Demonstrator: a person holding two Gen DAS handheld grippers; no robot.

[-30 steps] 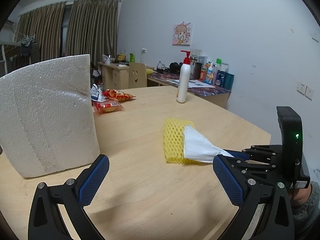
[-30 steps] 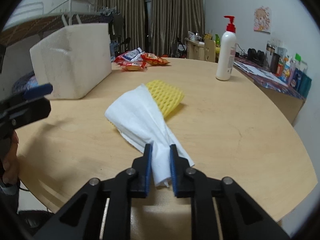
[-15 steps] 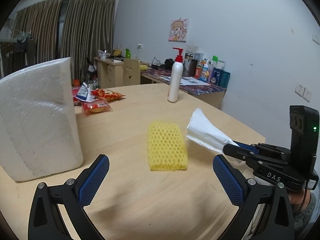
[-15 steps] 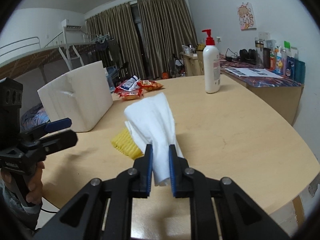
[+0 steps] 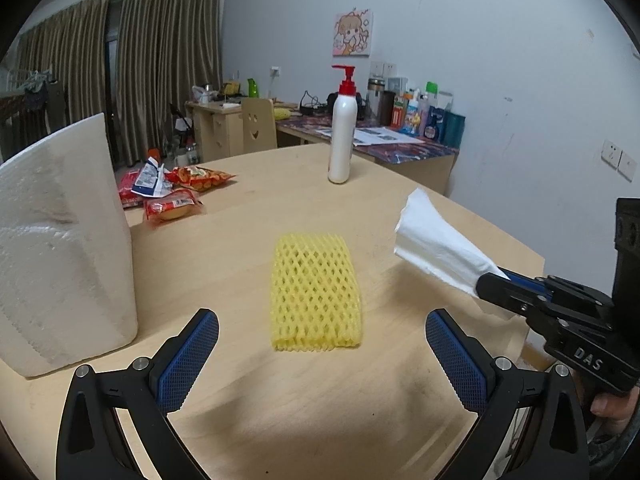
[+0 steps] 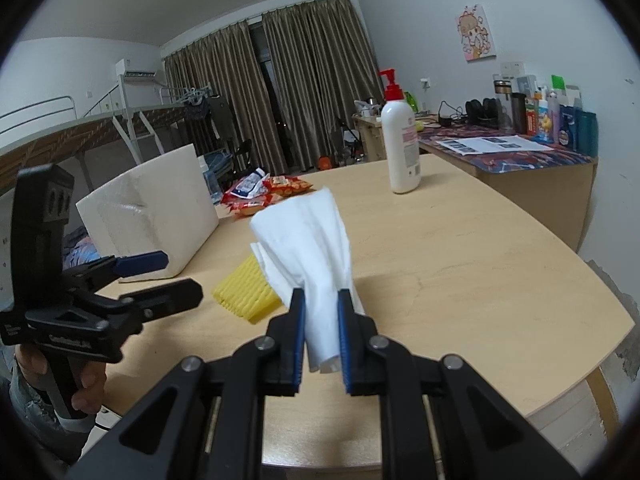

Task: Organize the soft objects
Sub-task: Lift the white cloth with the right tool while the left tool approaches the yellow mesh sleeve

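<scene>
A yellow foam net point(image 5: 316, 290) lies flat on the round wooden table point(image 5: 256, 420), just ahead of my open left gripper point(image 5: 322, 354), whose blue pads hold nothing. My right gripper point(image 6: 322, 320) is shut on a white tissue point(image 6: 310, 240) and holds it lifted above the table; the tissue fans out upward. In the left wrist view the right gripper point(image 5: 494, 280) sticks in from the right with the tissue point(image 5: 436, 246). The net point(image 6: 244, 290) shows partly behind the tissue in the right wrist view, with the left gripper point(image 6: 160, 276) at left.
A white foam box point(image 5: 60, 248) stands on the table's left side. Red snack packets point(image 5: 172, 194) lie behind it. A white pump bottle point(image 5: 342, 136) stands at the far side. A desk with bottles lines the wall. The table edge is close on the right.
The right gripper lifted the tissue off the yellow net and up from the table. The left gripper shifted so the net now sits centred ahead of it.
</scene>
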